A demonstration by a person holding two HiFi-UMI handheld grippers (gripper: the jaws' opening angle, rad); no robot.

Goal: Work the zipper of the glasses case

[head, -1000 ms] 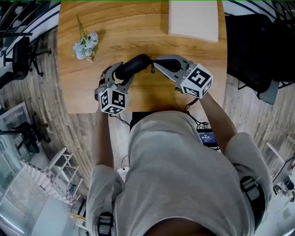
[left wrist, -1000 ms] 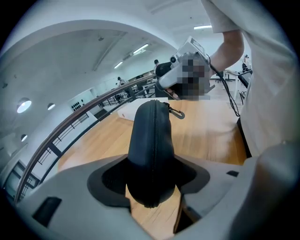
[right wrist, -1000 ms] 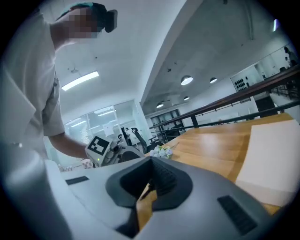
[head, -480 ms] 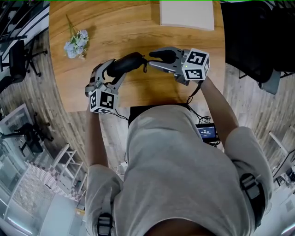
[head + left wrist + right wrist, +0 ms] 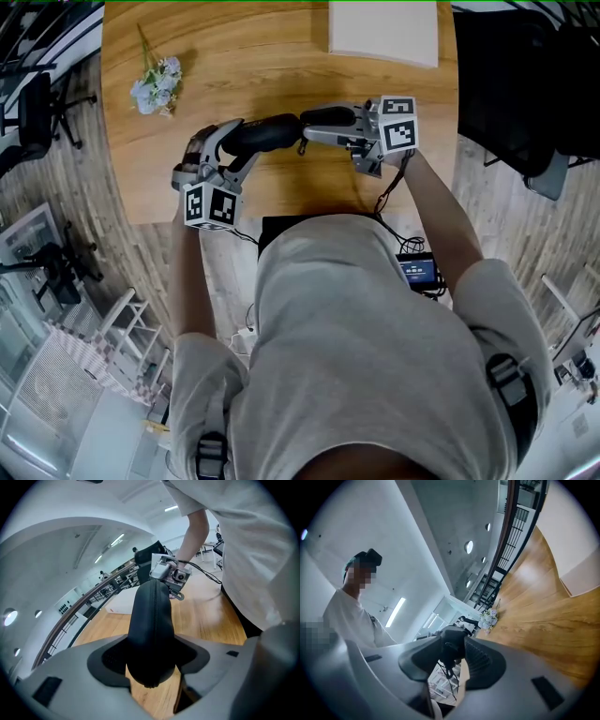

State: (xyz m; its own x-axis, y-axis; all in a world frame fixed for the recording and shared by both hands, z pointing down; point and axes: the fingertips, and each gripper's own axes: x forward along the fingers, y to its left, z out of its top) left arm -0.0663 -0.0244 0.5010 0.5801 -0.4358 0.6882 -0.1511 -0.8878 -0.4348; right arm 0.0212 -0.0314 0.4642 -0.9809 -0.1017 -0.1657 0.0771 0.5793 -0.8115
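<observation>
The glasses case [image 5: 267,134] is held clamped in the left gripper [image 5: 236,142] over the table [image 5: 281,66]; the jaws of the right gripper [image 5: 307,125], just opened, stand apart around the zipper pull [image 5: 449,667], which may be missed if closed upon off-centre.

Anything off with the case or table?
Nothing stands out. Left gripper holds the case above the table; fingers of the right gripper have just been opening around its end. Flowers and white box lie flat.
</observation>
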